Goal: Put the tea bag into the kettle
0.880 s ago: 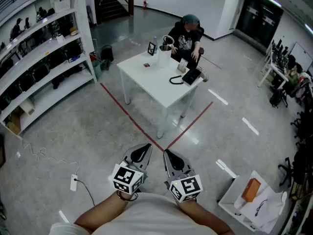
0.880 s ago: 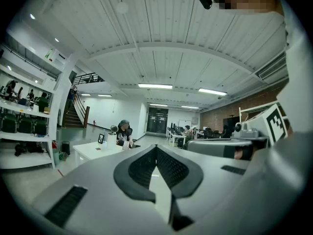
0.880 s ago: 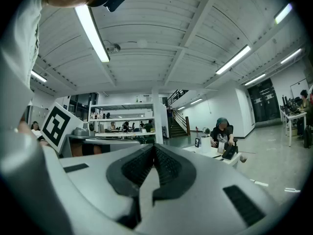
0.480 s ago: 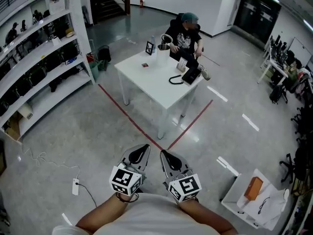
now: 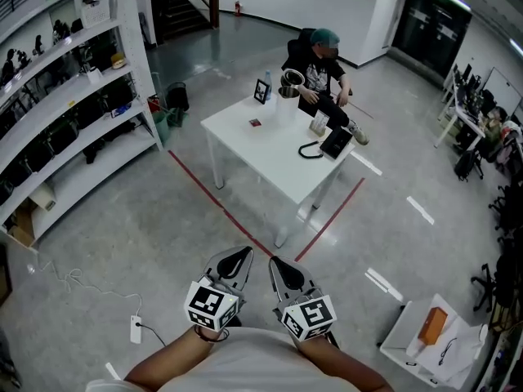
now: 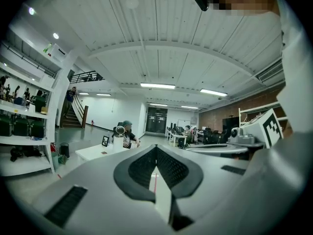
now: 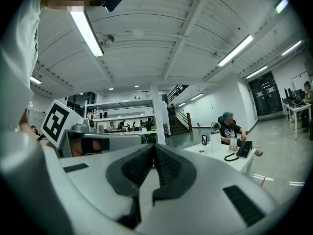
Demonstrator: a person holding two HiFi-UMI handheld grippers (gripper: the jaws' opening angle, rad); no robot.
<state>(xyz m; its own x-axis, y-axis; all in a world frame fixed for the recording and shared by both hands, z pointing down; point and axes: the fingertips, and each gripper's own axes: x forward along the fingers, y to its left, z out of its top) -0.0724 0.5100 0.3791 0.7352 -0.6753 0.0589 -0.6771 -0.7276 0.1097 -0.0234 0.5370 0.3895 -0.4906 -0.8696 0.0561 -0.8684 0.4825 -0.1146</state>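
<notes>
Kettle [image 5: 288, 88] and what looks like the tea bag [image 5: 256, 122] sit on the far bench [image 5: 270, 158]; left gripper [image 5: 243, 252] and right gripper [image 5: 275, 261] fingers together, empty; we should approach squarely first.

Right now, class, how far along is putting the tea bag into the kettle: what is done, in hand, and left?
Done: nothing; the kettle stands on the white table, far off. In hand: nothing; the left gripper and right gripper are both shut and empty near the person's body. Left: reach the table, pick up the small red item, probably the tea bag, and put it in.
</notes>
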